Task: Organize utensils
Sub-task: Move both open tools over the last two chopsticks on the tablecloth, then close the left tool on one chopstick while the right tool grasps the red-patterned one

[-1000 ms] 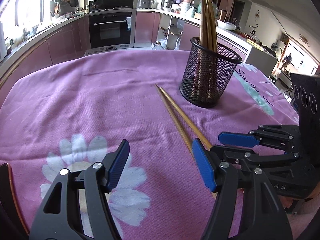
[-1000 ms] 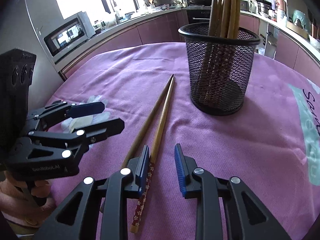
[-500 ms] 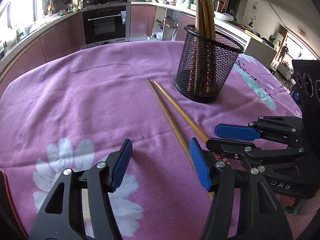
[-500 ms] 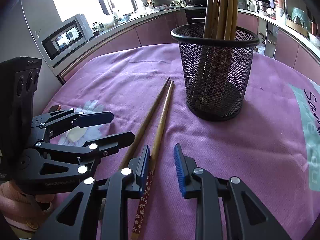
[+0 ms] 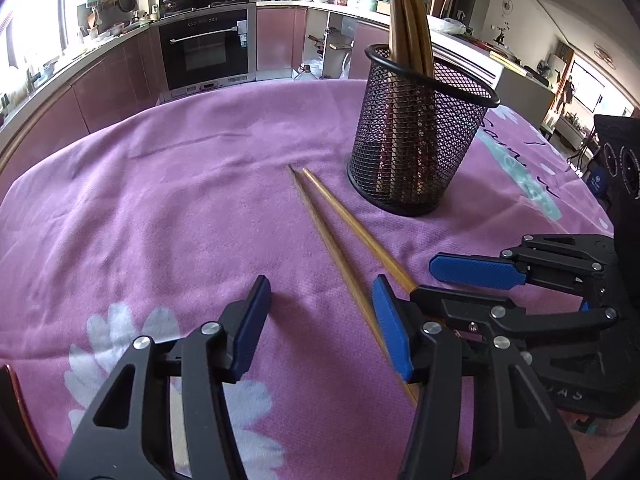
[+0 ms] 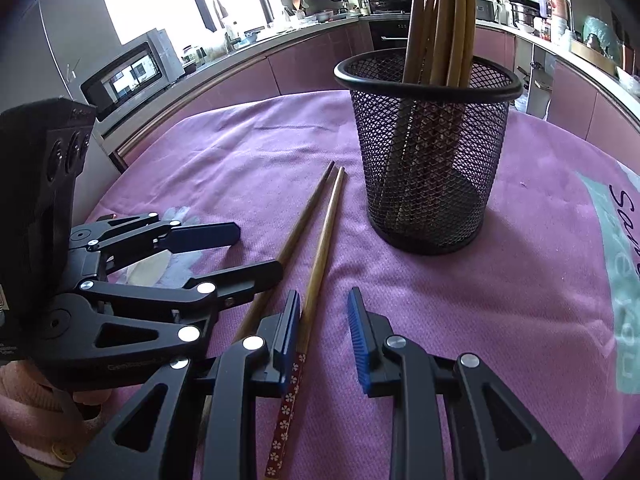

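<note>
The 2 thin, stiff wooden chopsticks [image 6: 316, 240] look light and slippery, best pinched near their patterned ends, where the closing left gripper [image 5: 320, 312] and unclenched right gripper [image 6: 324, 320] each straddle one ungripped.

Both hand-held grippers were built of matte black plastic linkages with triangular cut-outs, pinned by round silver screws. The left gripper [image 5: 320, 320] carried fingers [image 5: 250, 332] lined with smooth blue pads, and its tall black housing showed round recesses in the right wrist view. The right gripper [image 6: 324, 340] had ribbed blue pads on its fingers [image 6: 358, 344]. White lettering marked each body. A fuzzy pink sleeve [image 6: 24, 404] with a pale button covered the left wrist.
</note>
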The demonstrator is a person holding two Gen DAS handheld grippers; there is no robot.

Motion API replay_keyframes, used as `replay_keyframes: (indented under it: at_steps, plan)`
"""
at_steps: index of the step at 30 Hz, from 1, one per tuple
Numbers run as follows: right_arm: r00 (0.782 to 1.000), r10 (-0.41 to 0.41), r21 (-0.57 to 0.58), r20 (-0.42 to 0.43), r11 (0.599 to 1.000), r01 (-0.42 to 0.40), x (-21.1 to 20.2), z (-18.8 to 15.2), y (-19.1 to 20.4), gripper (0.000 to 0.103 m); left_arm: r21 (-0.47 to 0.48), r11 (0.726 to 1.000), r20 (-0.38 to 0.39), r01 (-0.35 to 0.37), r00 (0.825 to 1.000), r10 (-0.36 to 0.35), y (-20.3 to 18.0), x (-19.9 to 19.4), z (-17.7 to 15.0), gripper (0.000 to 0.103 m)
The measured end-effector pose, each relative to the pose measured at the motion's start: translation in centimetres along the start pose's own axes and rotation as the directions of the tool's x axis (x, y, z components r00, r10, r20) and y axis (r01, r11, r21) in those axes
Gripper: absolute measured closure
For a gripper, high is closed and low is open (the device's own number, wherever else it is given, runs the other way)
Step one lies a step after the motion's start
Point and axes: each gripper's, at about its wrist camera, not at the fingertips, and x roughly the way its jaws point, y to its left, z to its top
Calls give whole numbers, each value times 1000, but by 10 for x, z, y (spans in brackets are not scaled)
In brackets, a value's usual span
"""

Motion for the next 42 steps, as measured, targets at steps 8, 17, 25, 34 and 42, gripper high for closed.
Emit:
replay_keyframes:
  at_steps: [8, 17, 25, 34, 42]
  plan:
    - [1000, 5, 5, 2, 1000, -5, 3, 3, -2, 80, 17, 1000, 6, -7, 1000, 7, -2, 4, 3, 57]
    - [1000, 4, 3, 5, 1000, -4, 1, 2, -3, 81, -15, 1000, 7, 18, 1000, -18, -3, 1, -1, 75]
    - [1000, 3, 2, 6, 1000, -3, 0, 3, -3, 81, -49, 998, 6, 33, 999, -33, 0, -3, -7, 89]
    - [1000, -12, -13, 2, 1000, 12, 2, 3, -1, 85, -59, 997, -3, 44, 999, -44, 1, -8, -15, 91]
    - [1000, -14, -22, -5, 1000, 14, 6, 4, 3, 90, -64, 996, -19, 56, 998, -58, 5, -12, -18, 89]
